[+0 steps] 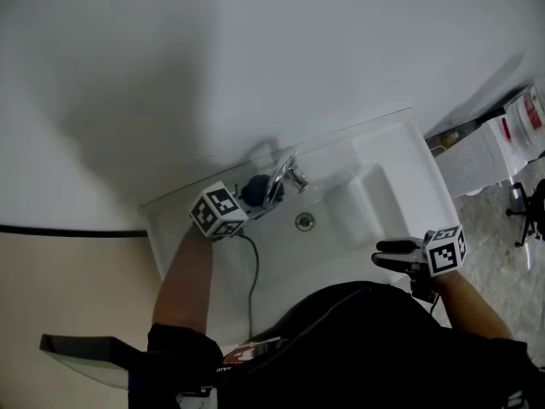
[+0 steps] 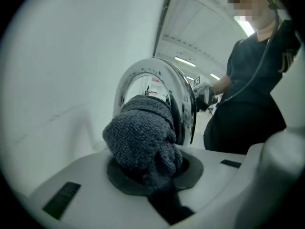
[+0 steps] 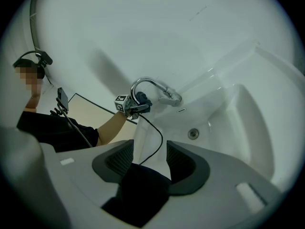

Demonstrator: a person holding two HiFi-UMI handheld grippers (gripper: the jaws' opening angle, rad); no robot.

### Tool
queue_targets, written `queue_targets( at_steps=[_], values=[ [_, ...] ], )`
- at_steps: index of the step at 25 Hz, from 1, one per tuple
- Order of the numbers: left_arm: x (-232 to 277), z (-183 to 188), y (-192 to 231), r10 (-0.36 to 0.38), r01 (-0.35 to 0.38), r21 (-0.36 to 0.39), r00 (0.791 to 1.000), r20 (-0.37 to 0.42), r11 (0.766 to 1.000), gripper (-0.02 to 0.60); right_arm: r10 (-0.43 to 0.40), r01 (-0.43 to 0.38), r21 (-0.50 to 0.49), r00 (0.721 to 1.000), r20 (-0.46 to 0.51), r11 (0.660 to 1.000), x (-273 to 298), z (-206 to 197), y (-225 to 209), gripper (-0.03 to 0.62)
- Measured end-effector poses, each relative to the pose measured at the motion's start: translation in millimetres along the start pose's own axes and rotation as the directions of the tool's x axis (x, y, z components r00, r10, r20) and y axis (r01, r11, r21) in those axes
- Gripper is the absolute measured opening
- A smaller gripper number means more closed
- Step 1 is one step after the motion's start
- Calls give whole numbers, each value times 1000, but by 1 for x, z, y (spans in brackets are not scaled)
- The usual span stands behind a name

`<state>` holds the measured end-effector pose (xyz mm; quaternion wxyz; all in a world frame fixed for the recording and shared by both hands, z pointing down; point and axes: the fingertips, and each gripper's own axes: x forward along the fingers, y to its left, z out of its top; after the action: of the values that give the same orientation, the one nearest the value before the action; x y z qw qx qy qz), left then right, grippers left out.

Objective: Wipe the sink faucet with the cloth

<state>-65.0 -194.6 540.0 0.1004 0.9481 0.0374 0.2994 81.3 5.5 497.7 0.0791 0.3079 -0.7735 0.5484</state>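
Note:
A chrome arched faucet stands at the back of the white sink. My left gripper is shut on a bunched dark grey cloth, and the cloth presses against the faucet's curved spout. From the right gripper view, the cloth sits on the left side of the faucet. My right gripper hovers open and empty over the sink's near right rim; its pads have nothing between them.
The drain lies in the basin below the faucet. A black cable trails from the left gripper across the sink front. White boxes and bottles stand on the floor at the right. The white wall rises right behind the faucet.

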Motion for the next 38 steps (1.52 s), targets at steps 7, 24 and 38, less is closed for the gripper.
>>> queue_targets(
  at_steps=[7,24,38],
  values=[
    [-10,40,20,-8,1,110,998,65,994,63,-1,1,-8,1000,-6,1000,-1,-4,0,210],
    [37,76,22,-114,137,-133,980,164,982,51,-11,11,-5,1000,15,1000,-6,-9,3,210],
    [-39,10,-26,-70,73,379,997,-22,923,48,-28,29,-35,999,34,999,-11,-4,7,210]
  ],
)
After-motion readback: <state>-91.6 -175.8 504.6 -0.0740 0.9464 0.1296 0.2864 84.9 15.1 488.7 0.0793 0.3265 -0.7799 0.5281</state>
